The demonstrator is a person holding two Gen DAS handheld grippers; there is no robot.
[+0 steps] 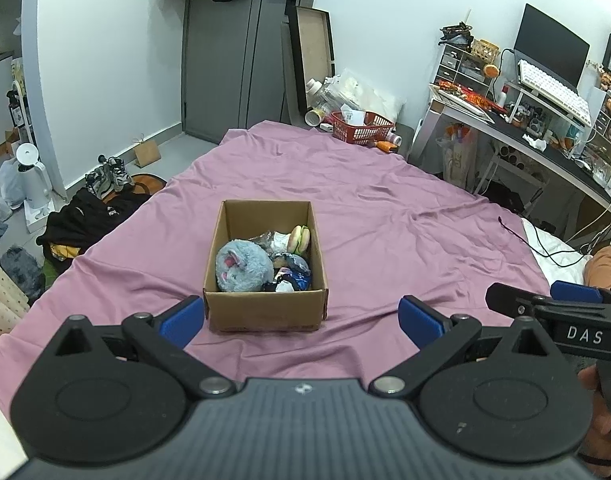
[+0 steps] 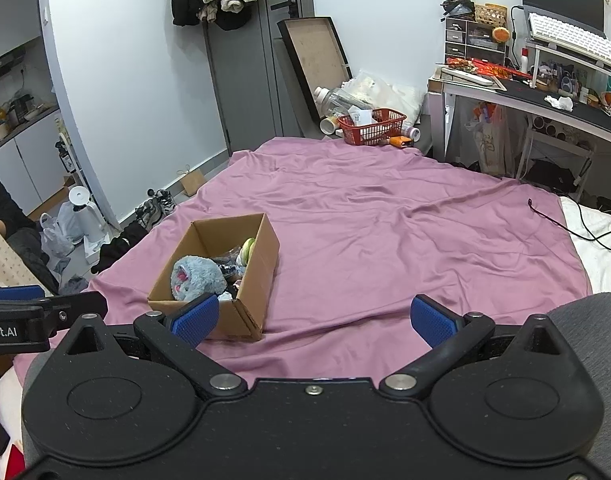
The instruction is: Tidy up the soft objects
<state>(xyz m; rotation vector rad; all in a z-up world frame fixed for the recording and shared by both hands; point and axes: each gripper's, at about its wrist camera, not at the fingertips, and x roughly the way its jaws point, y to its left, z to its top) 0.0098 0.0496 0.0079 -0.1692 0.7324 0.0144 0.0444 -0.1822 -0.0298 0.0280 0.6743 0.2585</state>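
A cardboard box point(image 1: 265, 312) point(image 2: 257, 280) stands on the purple bedsheet point(image 1: 385, 220) point(image 2: 385, 220). Inside it lie a fluffy blue-grey plush point(image 1: 243, 266) point(image 2: 197, 278), a burger-shaped soft toy point(image 1: 300, 239) point(image 2: 247, 249) and several dark soft items point(image 1: 291, 274). My left gripper point(image 1: 301, 318) is open, its blue pads just short of the box's near wall with nothing between them. My right gripper point(image 2: 313, 318) is open and empty, to the right of the box over bare sheet. The right gripper's finger point(image 1: 561, 300) shows at the left wrist view's right edge.
A red basket point(image 1: 361, 126) point(image 2: 373, 125) sits on the floor past the bed's far end. A cluttered desk point(image 1: 545, 136) point(image 2: 545, 100) stands at the right. Dark clothes point(image 1: 89, 220) and shoes point(image 1: 109, 180) lie left of the bed. A black cable point(image 2: 577, 224) trails at the right.
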